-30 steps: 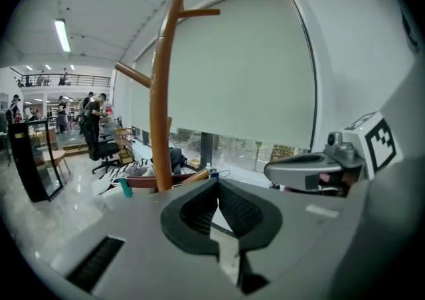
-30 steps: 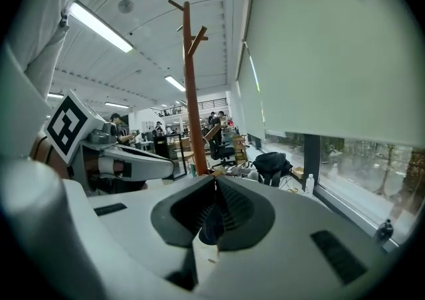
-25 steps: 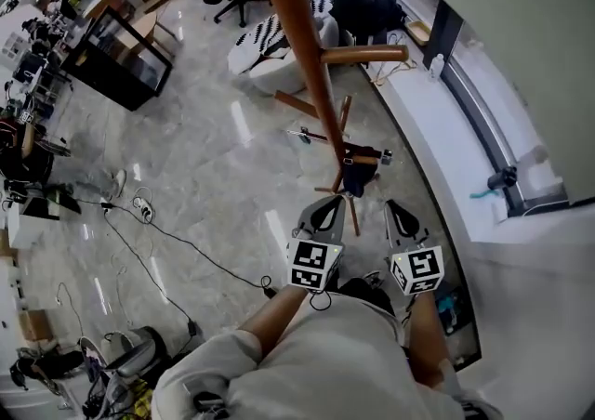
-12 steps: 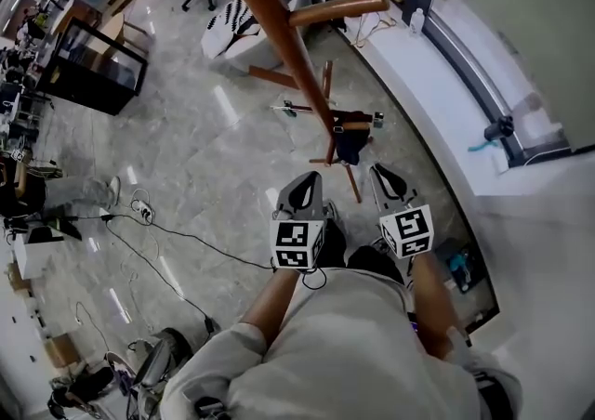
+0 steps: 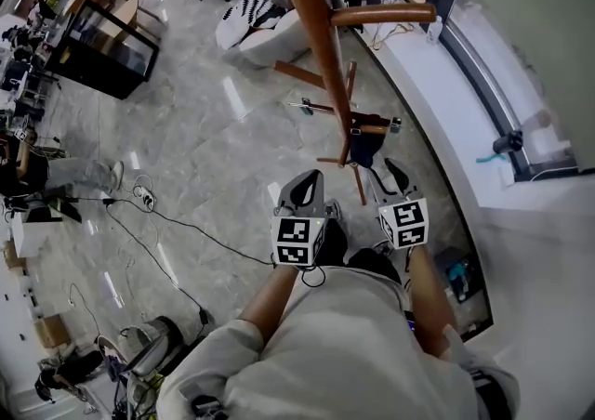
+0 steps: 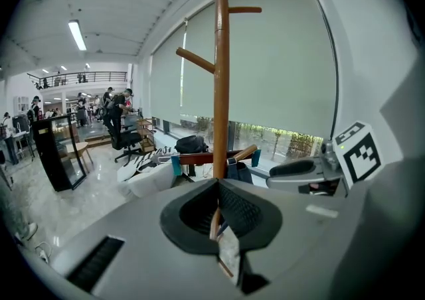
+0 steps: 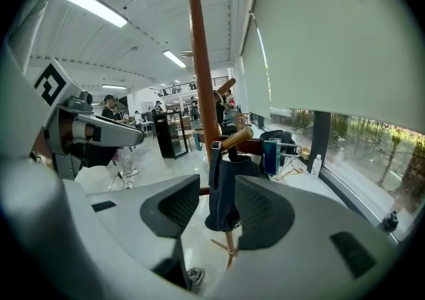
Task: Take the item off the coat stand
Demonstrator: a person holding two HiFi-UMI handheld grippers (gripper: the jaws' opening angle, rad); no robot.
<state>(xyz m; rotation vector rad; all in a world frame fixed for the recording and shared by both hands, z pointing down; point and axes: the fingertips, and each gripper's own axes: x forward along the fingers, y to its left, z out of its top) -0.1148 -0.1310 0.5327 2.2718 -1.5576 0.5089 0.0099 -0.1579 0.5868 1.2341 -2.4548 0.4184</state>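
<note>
Hanging limp on the coat stand (image 7: 202,93), the dark bag (image 7: 222,179) looks soft and light, best pinched at its strap (image 7: 214,159) by the right gripper (image 7: 217,209), its jaws just opening and empty, the left gripper (image 6: 218,206) pressed together.

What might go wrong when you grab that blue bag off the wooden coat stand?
The right hand-held gripper has just been opening its jaws; the bag shows between them, not pinched yet. Closing on loose cloth might let it slip. The strap hangs over an upward-tilted peg, so pulling sideways could snag and rock the coat stand.
</note>
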